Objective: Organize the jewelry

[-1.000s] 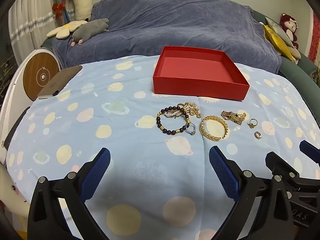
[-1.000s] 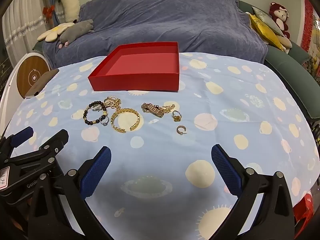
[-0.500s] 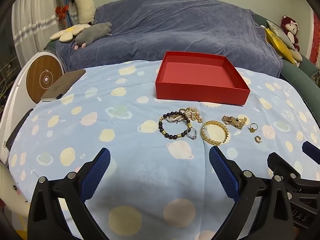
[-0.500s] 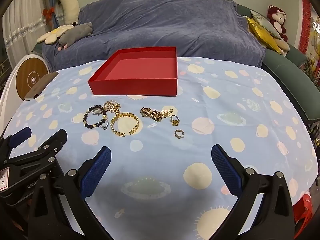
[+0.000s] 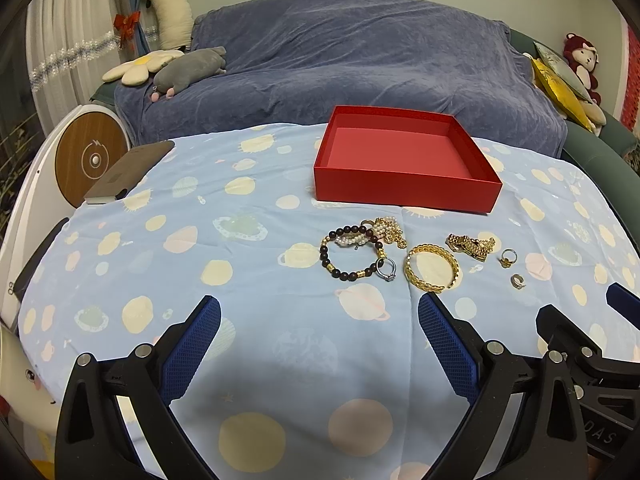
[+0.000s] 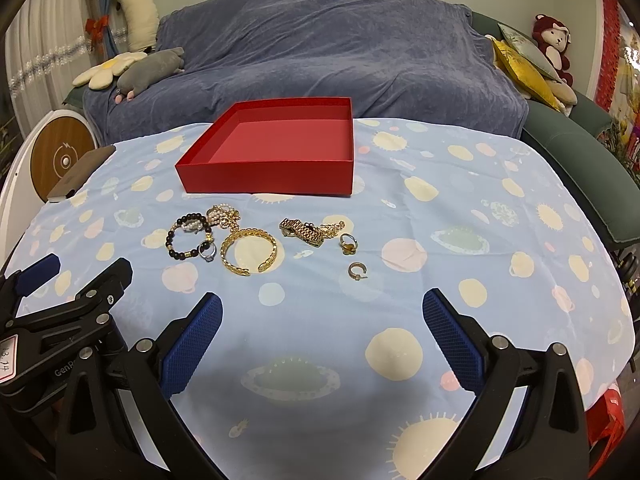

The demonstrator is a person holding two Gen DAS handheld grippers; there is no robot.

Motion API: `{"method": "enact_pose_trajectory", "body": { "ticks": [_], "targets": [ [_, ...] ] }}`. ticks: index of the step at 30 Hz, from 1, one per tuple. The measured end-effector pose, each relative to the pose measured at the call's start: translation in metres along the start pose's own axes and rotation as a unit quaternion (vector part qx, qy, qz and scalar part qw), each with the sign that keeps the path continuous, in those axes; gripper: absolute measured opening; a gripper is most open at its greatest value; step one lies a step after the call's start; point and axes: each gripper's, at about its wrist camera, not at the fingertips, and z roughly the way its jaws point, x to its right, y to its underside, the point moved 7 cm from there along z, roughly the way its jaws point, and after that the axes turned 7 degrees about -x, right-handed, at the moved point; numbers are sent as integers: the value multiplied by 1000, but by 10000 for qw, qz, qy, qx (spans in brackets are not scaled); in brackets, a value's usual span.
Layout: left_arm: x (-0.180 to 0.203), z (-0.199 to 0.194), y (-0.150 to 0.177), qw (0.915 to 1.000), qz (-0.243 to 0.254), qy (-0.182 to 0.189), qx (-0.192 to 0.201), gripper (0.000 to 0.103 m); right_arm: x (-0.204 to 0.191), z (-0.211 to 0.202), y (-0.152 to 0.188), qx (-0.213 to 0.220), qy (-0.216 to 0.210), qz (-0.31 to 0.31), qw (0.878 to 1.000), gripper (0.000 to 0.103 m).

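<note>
Left gripper fingers spread above tablecloth; jewelry before red box.

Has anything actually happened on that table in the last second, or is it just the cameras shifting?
Just the cameras: both hand-held grippers tilted or drew back, so everything sits lower in view. Nothing was grasped. The red box, gold bangle and beaded bracelet lie where they were, both grippers open.

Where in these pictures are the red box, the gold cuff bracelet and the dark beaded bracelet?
red box [image 6: 264,174], right wrist view, on its front outer wall.
gold cuff bracelet [image 6: 232,266], right wrist view, on its near band.
dark beaded bracelet [image 5: 325,258], left wrist view, on its left-hand beads.
</note>
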Motion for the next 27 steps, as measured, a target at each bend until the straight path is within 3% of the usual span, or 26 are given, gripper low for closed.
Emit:
{"method": "enact_pose_trajectory", "body": {
  "ticks": [27],
  "targets": [
    [-3,2,5,10000,-8,-3,-38,96,2,1,2,-14,13,23,10000,98]
  ]
}}
